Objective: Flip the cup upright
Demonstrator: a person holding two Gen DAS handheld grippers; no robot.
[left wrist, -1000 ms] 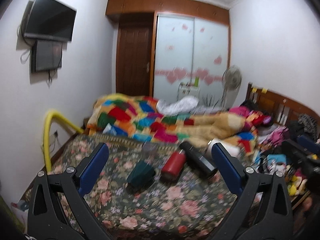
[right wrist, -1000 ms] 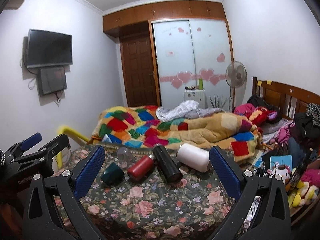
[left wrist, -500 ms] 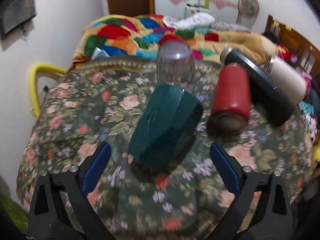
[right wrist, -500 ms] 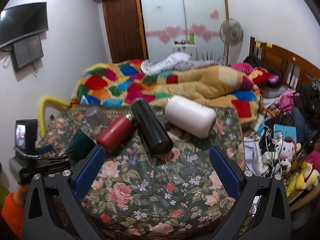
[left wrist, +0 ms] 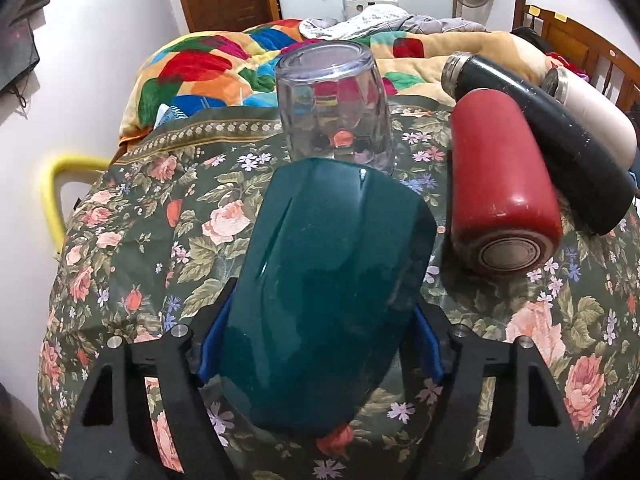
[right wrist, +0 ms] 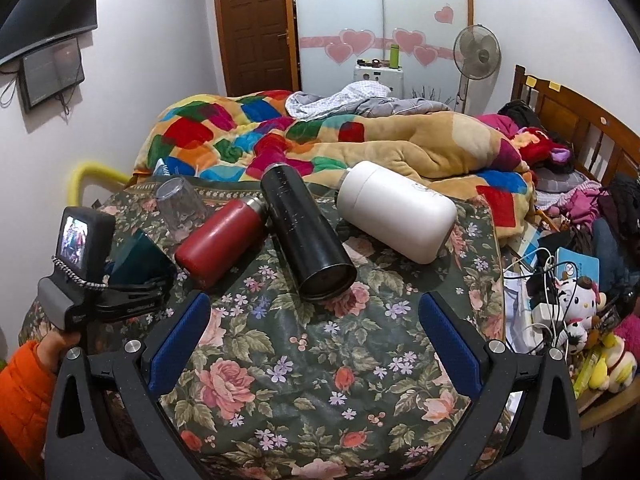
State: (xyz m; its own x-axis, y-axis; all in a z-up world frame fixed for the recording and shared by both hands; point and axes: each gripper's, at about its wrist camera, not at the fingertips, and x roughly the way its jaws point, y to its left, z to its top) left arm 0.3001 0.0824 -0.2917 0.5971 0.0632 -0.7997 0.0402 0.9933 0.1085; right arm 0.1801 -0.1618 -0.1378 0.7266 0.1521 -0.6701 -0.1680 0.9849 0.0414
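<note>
Floral-covered table (right wrist: 320, 360) fills both views, with three flasks lying on their sides toward its far right: the white flask (right wrist: 396, 216), the black flask (right wrist: 308, 232), the red flask (left wrist: 500, 184). Near the left edge lies the teal cup (left wrist: 324, 292), also on its side, and the left gripper (left wrist: 320, 348) is clamped on it, blue pads against both flanks. Just behind stands an upturned clear glass (left wrist: 334, 108). Right gripper (right wrist: 316, 332) hovers with tongs wide apart, empty. Grasp looks made; next comes lifting and rotating the cup onto its base
</note>
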